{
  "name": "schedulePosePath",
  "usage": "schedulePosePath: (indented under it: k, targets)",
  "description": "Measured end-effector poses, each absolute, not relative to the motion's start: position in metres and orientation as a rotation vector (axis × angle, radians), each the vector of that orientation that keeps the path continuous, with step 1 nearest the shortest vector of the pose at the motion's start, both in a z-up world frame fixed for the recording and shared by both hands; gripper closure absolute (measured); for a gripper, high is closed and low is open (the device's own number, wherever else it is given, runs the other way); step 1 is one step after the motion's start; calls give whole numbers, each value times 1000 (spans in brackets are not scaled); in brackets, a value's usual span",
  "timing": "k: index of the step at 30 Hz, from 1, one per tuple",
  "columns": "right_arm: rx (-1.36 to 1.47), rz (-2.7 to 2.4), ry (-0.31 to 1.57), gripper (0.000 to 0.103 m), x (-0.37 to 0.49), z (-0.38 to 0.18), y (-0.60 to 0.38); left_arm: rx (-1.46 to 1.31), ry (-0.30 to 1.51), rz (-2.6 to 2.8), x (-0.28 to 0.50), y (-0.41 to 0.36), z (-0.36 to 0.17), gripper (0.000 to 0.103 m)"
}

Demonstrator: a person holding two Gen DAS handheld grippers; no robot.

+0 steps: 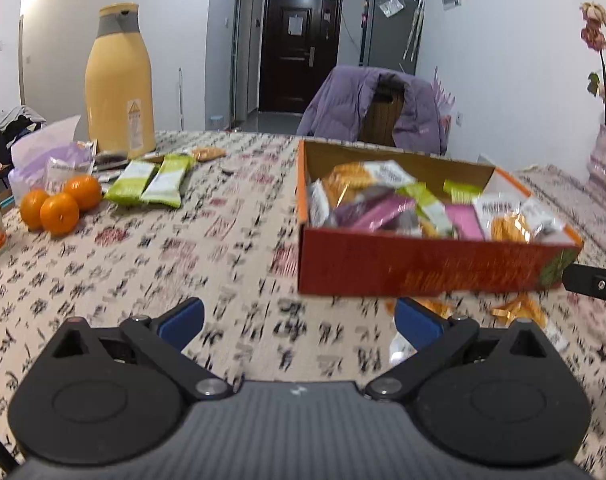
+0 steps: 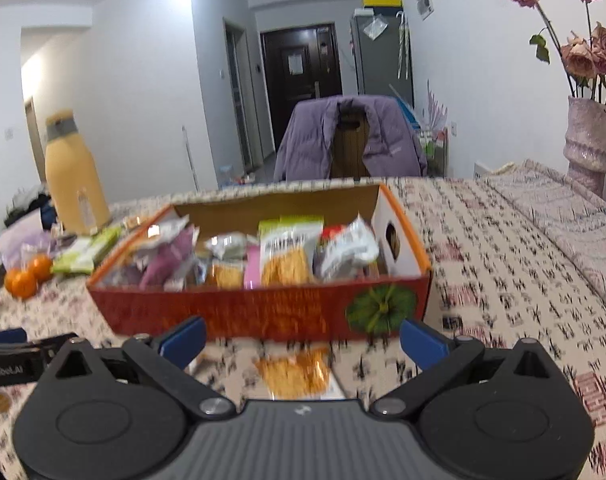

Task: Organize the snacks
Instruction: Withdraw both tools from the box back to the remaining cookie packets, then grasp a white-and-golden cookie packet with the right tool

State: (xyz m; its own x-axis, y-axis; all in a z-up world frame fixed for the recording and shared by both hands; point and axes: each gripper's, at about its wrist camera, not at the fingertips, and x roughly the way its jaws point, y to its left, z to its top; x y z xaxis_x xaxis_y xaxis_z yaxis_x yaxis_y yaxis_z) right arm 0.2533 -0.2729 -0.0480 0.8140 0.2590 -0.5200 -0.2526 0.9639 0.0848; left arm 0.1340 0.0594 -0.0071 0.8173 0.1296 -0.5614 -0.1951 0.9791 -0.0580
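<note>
A red cardboard box [image 1: 423,268] [image 2: 263,312] holds several snack packets. An orange snack packet [image 2: 293,372] lies on the tablecloth just in front of the box, between the open jaws of my right gripper [image 2: 301,340]; it also shows in the left wrist view [image 1: 519,312]. My left gripper [image 1: 299,320] is open and empty over the tablecloth, left of the box. Two green snack packets [image 1: 151,182] [image 2: 87,252] lie on the table at the left.
Three oranges [image 1: 59,204] [image 2: 27,276], a tall yellow flask [image 1: 119,80] [image 2: 73,176] and tissue packs [image 1: 51,152] stand at the left. A vase of roses [image 2: 589,136] stands at the right. A chair with a purple jacket [image 1: 383,108] is behind the table.
</note>
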Motion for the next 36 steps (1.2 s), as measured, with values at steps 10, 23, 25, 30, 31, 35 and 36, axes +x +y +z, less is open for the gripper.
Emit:
schedulePosePath:
  k: [10,23,25,30,31,35,36]
  targets:
    - [-104,258,674,0,244,-84,-268,-106,665,152,132,66,-36,0]
    - [-177,242,747,1,271,-98,-253,-129,671,108,133,67,-42,0]
    - [-170,246,757,4,278,-99,-250,-128,673,105,133,67,-43,0]
    - [-132,263,762,20,288,-102,-246,-140,669,104,133,68,-43,0]
    - [-132,268,756,22,288,-102,-245,-144,666,107,132,69,-43,0]
    - [-132,301,742,39,285,-100,-243,-160,667,107,132,71,-43,0]
    - [-131,306,738,44,284,-100,-243,-161,666,106,132,72,-43,0]
